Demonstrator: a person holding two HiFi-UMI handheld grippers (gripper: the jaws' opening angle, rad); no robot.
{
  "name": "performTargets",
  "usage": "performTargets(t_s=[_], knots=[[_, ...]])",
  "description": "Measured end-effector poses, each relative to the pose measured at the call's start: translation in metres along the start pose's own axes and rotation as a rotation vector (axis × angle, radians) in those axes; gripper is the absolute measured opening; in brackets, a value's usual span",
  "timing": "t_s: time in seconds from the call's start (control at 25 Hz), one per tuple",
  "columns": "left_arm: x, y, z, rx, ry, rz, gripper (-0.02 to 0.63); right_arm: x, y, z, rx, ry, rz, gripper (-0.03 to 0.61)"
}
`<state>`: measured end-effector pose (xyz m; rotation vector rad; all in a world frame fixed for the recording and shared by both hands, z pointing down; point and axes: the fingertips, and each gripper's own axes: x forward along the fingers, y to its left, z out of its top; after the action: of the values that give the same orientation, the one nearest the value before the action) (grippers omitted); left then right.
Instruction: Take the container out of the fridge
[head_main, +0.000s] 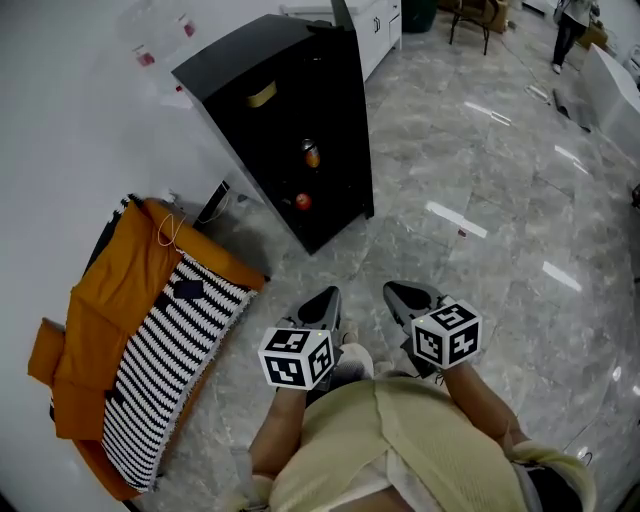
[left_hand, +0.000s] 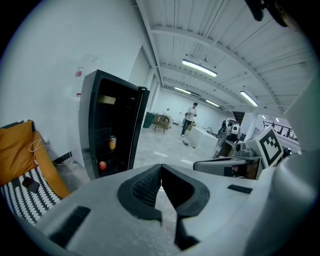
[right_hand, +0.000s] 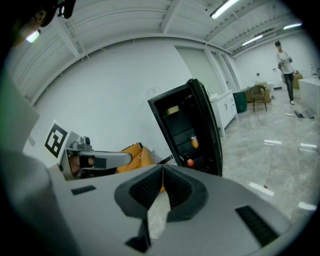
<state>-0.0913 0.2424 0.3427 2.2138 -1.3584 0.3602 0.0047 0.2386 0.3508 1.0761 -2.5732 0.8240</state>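
Note:
A black fridge (head_main: 290, 120) stands open against the white wall, some way ahead of me. Inside it, a flat tan container (head_main: 262, 95) sits on the top shelf, an orange can (head_main: 311, 153) lower down, and a red round thing (head_main: 302, 201) near the bottom. The left gripper view shows the same fridge (left_hand: 112, 125) with its can (left_hand: 112, 142). In the right gripper view the fridge (right_hand: 187, 125) has its door swung to the right. My left gripper (head_main: 325, 300) and right gripper (head_main: 405, 295) are side by side, short of the fridge, both shut and empty.
An orange cushion with a black-and-white striped cover (head_main: 150, 340) lies on the floor to the left of the fridge. White cabinets (head_main: 375, 30) line the wall behind it. A chair (head_main: 470, 15) and a person (head_main: 570, 30) are far off across the grey marble floor.

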Motion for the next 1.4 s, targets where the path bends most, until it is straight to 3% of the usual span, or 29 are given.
performTargets(t_s=[0.24,1.04,1.4], knots=[[0.018,0.009,0.011,0.016,0.011,-0.022,0.023,0.024,-0.007,0.010,0.008,0.015,-0.007,0.029],[0.060,0.108,0.052,-0.036,0.041,-0.058,0.023,0.128,-0.005,0.057,-0.008,0.067,-0.014,0.029],[0.074,0.141,0.071,0.004,0.037,-0.091,0.023,0.167,0.003,0.076,-0.032,0.073,-0.026,0.029]])
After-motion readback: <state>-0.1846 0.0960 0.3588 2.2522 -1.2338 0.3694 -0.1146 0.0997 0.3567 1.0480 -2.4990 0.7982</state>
